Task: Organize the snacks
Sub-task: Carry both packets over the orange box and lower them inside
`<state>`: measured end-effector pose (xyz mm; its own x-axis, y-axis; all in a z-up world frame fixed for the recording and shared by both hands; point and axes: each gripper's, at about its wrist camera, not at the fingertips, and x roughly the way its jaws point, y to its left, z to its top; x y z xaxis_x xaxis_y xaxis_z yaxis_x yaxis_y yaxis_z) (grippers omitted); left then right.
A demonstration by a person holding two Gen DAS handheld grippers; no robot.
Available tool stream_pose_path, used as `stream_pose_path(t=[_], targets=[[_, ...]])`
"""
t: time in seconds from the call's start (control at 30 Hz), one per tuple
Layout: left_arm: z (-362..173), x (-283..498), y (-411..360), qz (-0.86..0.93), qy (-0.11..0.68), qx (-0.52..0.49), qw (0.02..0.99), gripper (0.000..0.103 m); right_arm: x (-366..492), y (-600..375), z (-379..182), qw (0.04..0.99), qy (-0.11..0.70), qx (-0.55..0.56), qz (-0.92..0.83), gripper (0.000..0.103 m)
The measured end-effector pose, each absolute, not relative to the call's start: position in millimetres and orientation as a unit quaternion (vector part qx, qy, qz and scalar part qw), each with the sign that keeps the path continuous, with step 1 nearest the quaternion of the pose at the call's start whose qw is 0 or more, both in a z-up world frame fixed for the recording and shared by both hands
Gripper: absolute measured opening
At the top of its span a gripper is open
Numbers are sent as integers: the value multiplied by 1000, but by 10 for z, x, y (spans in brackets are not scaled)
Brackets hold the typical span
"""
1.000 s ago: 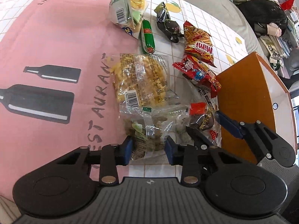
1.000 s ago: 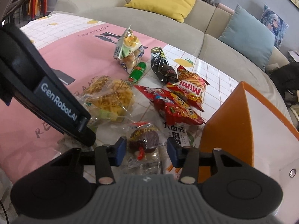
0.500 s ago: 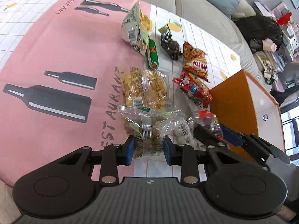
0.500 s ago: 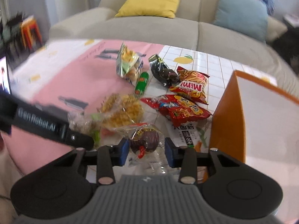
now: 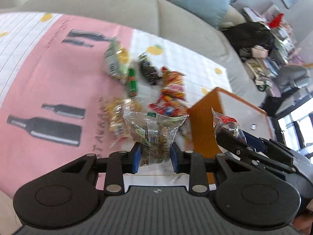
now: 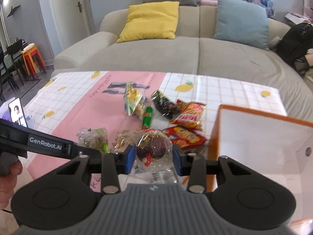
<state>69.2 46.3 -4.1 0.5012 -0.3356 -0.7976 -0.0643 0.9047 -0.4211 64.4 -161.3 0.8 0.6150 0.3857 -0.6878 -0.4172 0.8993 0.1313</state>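
Several table snacks [image 5: 172, 90] blurred; both held packets' lower ends hidden.

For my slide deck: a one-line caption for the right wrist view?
Right claw grips a clear-wrapped chocolate snack above the table, beside the orange box.

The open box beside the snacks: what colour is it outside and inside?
Orange outside, white inside box; clearest in right wrist view.

right gripper [image 6: 153, 157] clamps clear chocolate snack pack [image 6: 152, 146] | orange box [image 6: 254, 137] beside
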Motion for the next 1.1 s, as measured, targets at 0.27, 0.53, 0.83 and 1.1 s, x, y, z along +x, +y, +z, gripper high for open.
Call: stream_pose_path(t=[0.27, 0.53, 0.83, 1.1], targets=[[359, 819, -102, -168, 477, -158, 848, 34, 716, -2153, 350, 901, 398, -9, 171, 39], [517, 1045, -805, -257, 482, -115, 829, 34, 863, -2671, 393, 889, 440, -37, 116, 39], [228, 1338, -1431, -308, 536, -82, 782, 34, 1117, -3231, 83, 852, 516, -43, 79, 39], [-220, 1588, -1760, -304, 600, -3, 740, 34, 1306, -3302, -410, 808, 580, -62, 84, 39]])
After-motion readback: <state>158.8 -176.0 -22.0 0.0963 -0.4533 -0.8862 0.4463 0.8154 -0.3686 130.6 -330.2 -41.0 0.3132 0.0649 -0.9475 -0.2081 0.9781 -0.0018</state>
